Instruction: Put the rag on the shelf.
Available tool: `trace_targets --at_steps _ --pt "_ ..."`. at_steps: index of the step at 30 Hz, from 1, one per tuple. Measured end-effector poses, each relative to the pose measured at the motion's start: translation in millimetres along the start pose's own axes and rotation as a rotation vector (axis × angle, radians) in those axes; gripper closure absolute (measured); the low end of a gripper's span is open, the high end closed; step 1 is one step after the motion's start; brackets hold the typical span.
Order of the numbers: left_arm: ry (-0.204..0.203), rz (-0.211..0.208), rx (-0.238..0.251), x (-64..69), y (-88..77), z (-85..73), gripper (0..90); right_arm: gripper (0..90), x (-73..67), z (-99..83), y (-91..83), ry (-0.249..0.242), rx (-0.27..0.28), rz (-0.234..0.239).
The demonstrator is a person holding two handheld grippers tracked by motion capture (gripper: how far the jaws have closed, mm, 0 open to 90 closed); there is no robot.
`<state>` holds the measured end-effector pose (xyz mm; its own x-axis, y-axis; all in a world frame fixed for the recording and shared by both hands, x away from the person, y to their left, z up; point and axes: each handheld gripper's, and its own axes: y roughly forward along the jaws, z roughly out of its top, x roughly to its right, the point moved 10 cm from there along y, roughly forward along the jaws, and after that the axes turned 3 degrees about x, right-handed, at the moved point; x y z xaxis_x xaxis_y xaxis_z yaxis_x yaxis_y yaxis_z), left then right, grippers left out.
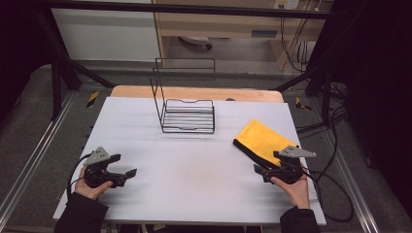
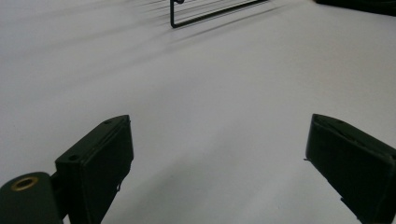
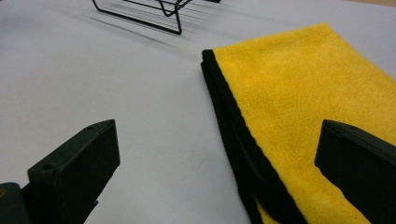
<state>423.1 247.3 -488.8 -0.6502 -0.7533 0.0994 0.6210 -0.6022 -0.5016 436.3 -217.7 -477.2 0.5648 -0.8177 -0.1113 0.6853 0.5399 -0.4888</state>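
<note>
The folded yellow cloth (image 1: pixel 265 141) lies flat on the white table (image 1: pixel 194 179), just in front of the right gripper (image 3: pixel 219 163), whose jaws are wide apart and hold nothing. The left gripper (image 2: pixel 217 158) is wide apart too, over bare table. If the right gripper pinches just the top layer, the cloth could fall open. The wire rack (image 1: pixel 187 114) stands well apart.

Left hand (image 1: pixel 90 187): enters over the table's near edge by the near left corner, dark sleeve at the wrist, gripping the black two-jaw left gripper (image 1: pixel 130 173) low over the table; jaws spread wide, pointing toward the right edge. Right hand (image 1: pixel 293 187): enters by the near right corner, dark sleeve, gripping the black two-jaw right gripper (image 1: pixel 257 169); jaws spread wide, pointing toward the left edge.
</note>
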Motion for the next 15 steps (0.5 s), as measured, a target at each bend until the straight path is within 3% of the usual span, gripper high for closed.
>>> trace_targets --at_steps 8,15 --pt "-0.004 0.004 -0.001 -0.6 0.5 -0.5 7.6 4.4 7.4 3.5 13.0 -0.041 -0.032 -0.039" --pt "0.002 0.0 -0.006 -0.2 1.5 -1.3 7.7 19.6 15.1 -4.8 28.7 -0.077 -0.095 -0.081"
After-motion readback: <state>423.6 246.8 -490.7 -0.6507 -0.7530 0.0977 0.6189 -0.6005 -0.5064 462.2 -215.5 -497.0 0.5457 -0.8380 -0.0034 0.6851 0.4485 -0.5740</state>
